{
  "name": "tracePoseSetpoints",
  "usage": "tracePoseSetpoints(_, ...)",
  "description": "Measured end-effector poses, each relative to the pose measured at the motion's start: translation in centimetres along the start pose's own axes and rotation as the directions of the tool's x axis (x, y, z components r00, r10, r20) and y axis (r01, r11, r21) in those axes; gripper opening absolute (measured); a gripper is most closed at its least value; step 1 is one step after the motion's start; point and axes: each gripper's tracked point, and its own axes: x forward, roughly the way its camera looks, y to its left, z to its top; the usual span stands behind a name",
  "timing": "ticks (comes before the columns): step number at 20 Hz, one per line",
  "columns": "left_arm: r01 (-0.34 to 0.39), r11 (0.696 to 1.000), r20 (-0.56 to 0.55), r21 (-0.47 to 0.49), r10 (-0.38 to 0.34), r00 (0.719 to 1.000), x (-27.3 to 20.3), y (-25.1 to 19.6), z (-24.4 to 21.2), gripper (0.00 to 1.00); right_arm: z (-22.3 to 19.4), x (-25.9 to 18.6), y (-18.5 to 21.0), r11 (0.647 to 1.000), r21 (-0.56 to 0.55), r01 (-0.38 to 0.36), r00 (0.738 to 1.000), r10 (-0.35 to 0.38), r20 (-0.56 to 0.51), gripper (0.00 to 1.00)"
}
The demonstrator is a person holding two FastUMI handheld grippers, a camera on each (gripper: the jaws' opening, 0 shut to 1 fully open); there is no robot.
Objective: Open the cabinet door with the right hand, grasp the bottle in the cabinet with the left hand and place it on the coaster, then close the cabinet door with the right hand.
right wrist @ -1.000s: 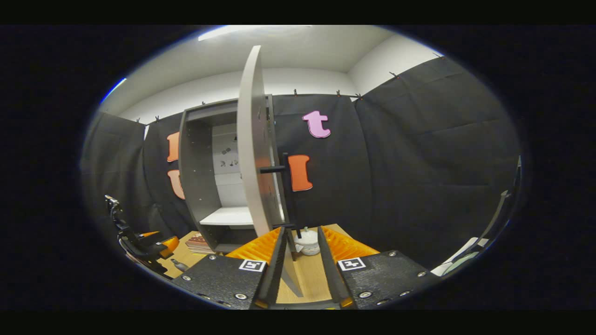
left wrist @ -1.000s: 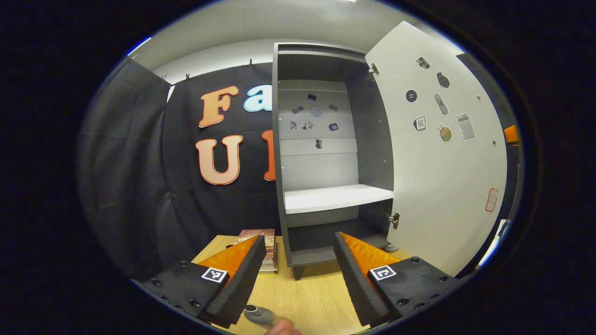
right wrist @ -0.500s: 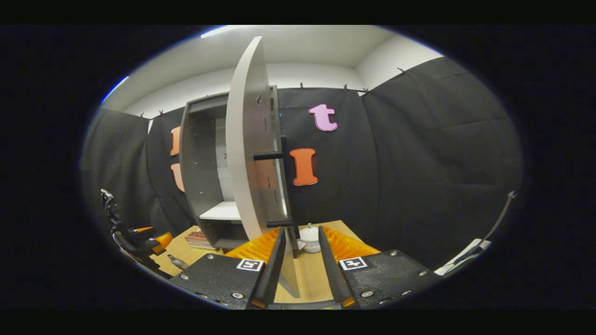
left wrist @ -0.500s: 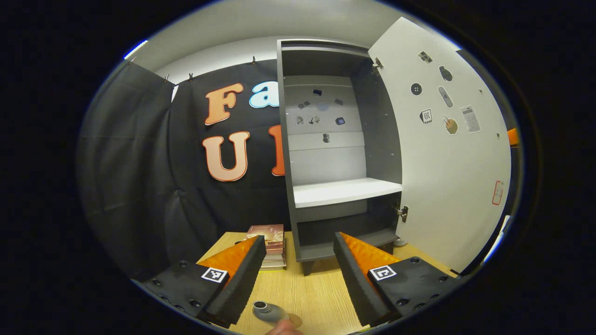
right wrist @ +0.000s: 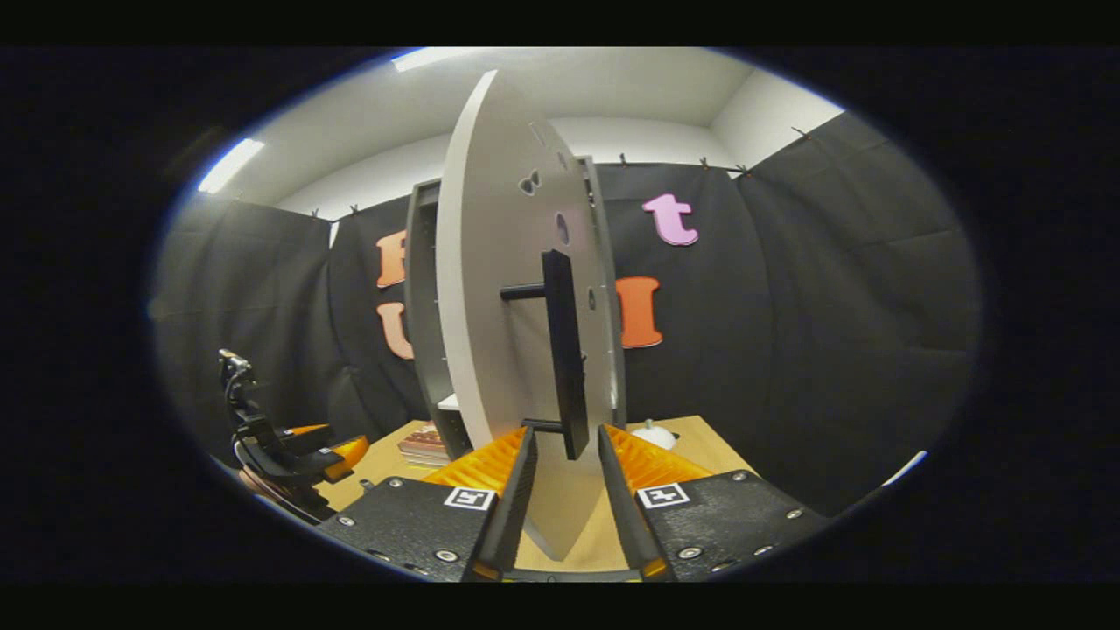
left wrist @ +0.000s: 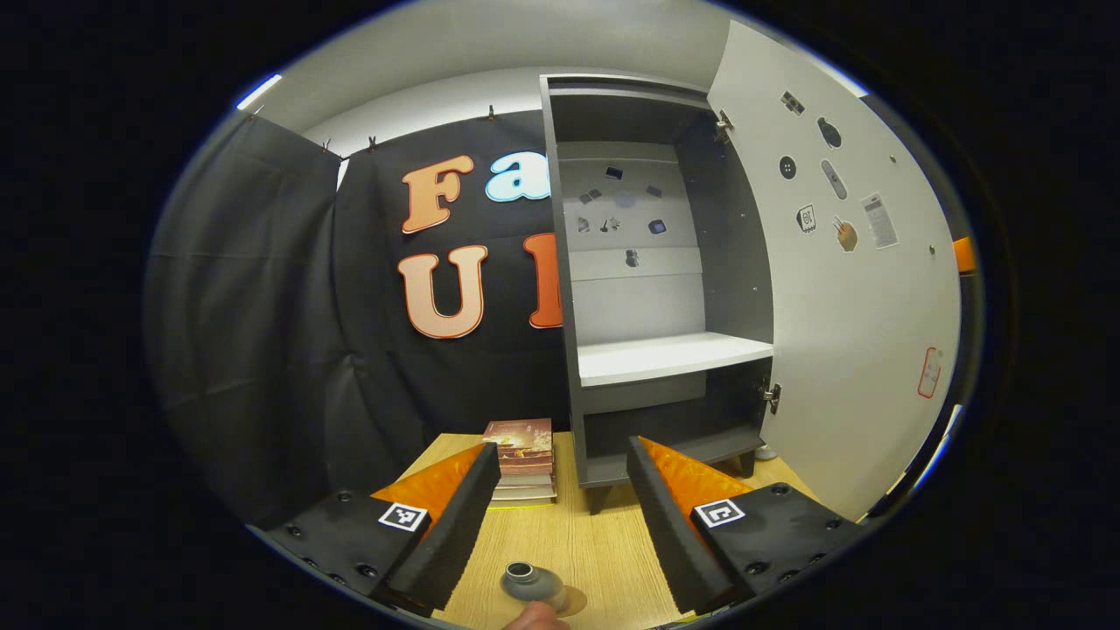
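On the pale wooden tabletop (left wrist: 595, 542) the small grey bottle (left wrist: 532, 582) already stands beneath the left gripper (left wrist: 560, 516), which is wide open and empty; coaster barely visible. Closing step: right gripper (right wrist: 564, 490), jaws slightly parted, straddles the black bar handle (right wrist: 564, 350), grip uncertain. White cabinet door (right wrist: 507, 289) has swung partway since half a second ago. Next: push it shut.

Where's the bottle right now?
In the left gripper view the bottle stands on the wooden table, low between the open left gripper fingers, in front of the stack of books and the cabinet.
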Motion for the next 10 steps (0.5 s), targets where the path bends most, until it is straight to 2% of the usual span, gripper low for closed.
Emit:
tracePoseSetpoints(3, -0.021, 1.000, 0.003, 0.003, 0.021, 1.000, -0.2, 1.6, 0.0, 0.95, -0.2, 1.6, 3.3, 0.998, -0.004, -0.064, 0.998, 0.064, -0.001, 0.45)
tracePoseSetpoints(4, -0.032, 0.999, 0.002, 0.003, 0.032, 0.999, -0.3, 2.3, -0.1, 0.95, -0.2, 2.2, 4.1, 0.997, -0.001, -0.081, 0.997, 0.081, 0.001, 0.41)
tracePoseSetpoints(5, -0.044, 0.999, 0.002, 0.000, 0.044, 0.999, -0.3, 3.1, -0.1, 0.95, -0.2, 2.7, 4.9, 0.995, 0.003, -0.100, 0.995, 0.100, 0.001, 0.47)
tracePoseSetpoints(6, -0.055, 0.998, 0.001, -0.002, 0.055, 0.998, -0.1, 3.8, -0.1, 0.95, -0.4, 3.4, 5.7, 0.993, 0.008, -0.120, 0.993, 0.120, 0.001, 0.47)
tracePoseSetpoints(7, -0.066, 0.998, -0.002, -0.005, 0.066, 0.998, 0.0, 4.4, -0.2, 0.95, -0.5, 4.3, 6.2, 0.990, 0.014, -0.138, 0.990, 0.138, 0.001, 0.43)
tracePoseSetpoints(10, -0.098, 0.995, -0.005, -0.010, 0.098, 0.995, 0.3, 6.5, -0.4, 0.95, -0.7, 7.1, 7.7, 0.980, 0.031, -0.195, 0.981, 0.195, 0.001, 0.54)
